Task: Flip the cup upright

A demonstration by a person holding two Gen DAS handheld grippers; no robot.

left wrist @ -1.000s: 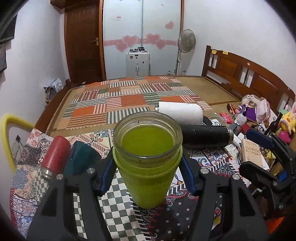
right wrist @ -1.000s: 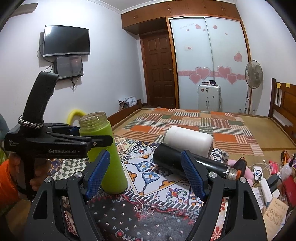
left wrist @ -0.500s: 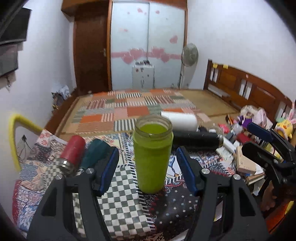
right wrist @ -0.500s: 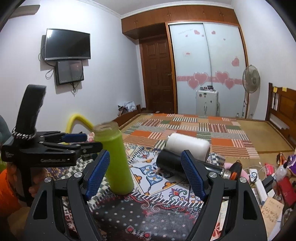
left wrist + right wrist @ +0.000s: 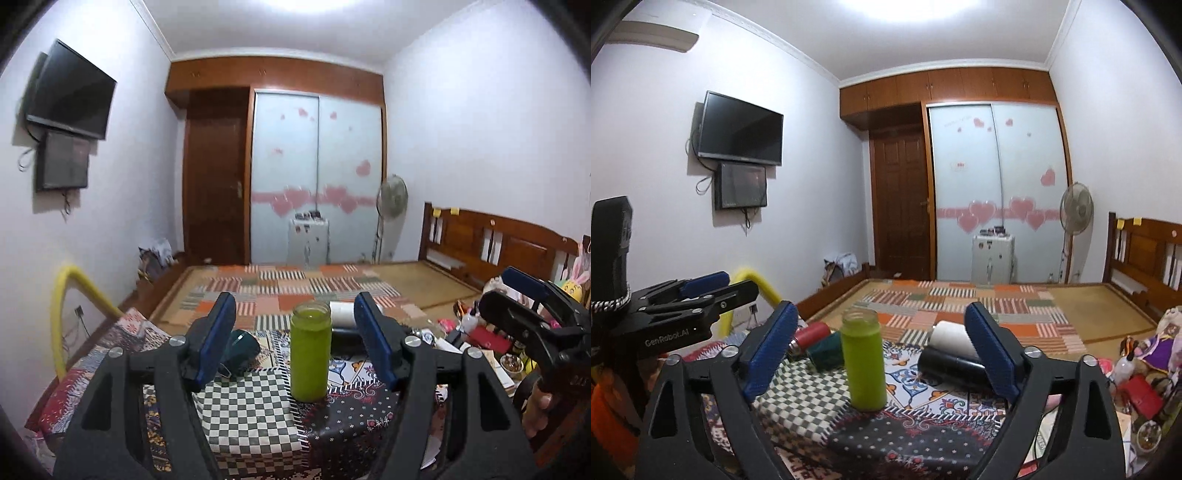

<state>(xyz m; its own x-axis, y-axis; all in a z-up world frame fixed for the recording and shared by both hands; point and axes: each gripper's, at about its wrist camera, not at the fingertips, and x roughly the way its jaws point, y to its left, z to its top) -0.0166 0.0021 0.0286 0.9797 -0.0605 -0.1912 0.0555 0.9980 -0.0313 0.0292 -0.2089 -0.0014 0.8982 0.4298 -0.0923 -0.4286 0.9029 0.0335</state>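
Cylindrical lime-green cup (image 5: 310, 356) with clear glass rim, upright on patterned cloth (image 5: 251, 410)

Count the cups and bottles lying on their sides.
4: red bottle and teal cup left of the upright green cup; white bottle and black bottle right. Others may be hidden.

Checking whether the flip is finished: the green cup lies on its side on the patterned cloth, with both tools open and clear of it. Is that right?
Not quite. The green cup stands upright on the patterned cloth, mouth up, as the left wrist view shows. The rest holds: the left tool and the right tool are open and clear of it.
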